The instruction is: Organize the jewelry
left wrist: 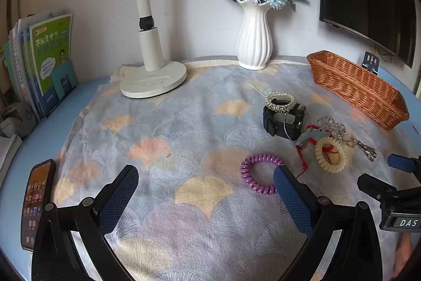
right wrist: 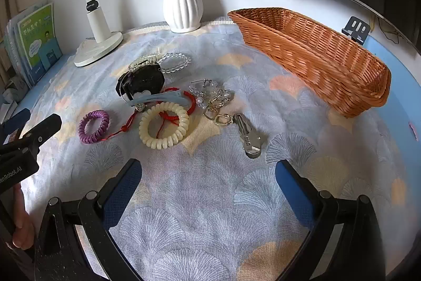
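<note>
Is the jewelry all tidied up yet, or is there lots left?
Nothing looks done yet: no jewelry shows in the basket. Both grippers, left and right, are open and holding nothing. The purple coil band, cream coil band, watch, bead bracelets and keys still lie on the cloth.

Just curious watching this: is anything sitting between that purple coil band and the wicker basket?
Yes. The rest of the jewelry pile lies between the purple coil band and the wicker basket: the cream coil band, keys and black watch.

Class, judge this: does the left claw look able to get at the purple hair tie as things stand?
Probably yes. The left claw is open, and the purple hair tie lies flat on the cloth just ahead of its right finger, apart from the jewelry pile, with nothing on it.
</note>
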The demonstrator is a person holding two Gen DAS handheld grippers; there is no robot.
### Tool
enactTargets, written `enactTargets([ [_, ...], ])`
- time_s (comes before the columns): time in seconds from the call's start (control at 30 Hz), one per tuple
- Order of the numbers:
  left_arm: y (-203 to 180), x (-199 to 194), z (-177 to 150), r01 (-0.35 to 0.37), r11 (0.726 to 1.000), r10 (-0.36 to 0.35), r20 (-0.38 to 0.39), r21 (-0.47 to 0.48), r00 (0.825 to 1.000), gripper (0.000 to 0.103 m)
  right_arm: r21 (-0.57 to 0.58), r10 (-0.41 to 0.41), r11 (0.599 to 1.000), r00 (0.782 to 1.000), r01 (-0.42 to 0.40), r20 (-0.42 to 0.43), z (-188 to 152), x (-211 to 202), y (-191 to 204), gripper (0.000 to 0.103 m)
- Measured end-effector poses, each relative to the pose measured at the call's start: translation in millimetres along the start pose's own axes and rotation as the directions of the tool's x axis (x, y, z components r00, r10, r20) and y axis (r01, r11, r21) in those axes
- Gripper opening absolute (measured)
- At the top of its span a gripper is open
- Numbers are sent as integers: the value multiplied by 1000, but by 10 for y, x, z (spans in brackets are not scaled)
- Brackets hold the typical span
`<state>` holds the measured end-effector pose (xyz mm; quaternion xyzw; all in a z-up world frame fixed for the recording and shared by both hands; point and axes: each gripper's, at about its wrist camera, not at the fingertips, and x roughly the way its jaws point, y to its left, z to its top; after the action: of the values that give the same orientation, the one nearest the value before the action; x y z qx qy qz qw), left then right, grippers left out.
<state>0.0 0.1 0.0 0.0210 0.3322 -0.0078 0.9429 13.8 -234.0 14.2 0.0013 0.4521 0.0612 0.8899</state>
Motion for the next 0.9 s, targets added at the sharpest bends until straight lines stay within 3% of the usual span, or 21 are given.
enactTargets([
  [0.9, -25, -12, 17, -1, 1000, 1, -4, 1, 1000, 102, -3, -2, 1000, 1000, 2, -1, 1, -5, -7, 102],
])
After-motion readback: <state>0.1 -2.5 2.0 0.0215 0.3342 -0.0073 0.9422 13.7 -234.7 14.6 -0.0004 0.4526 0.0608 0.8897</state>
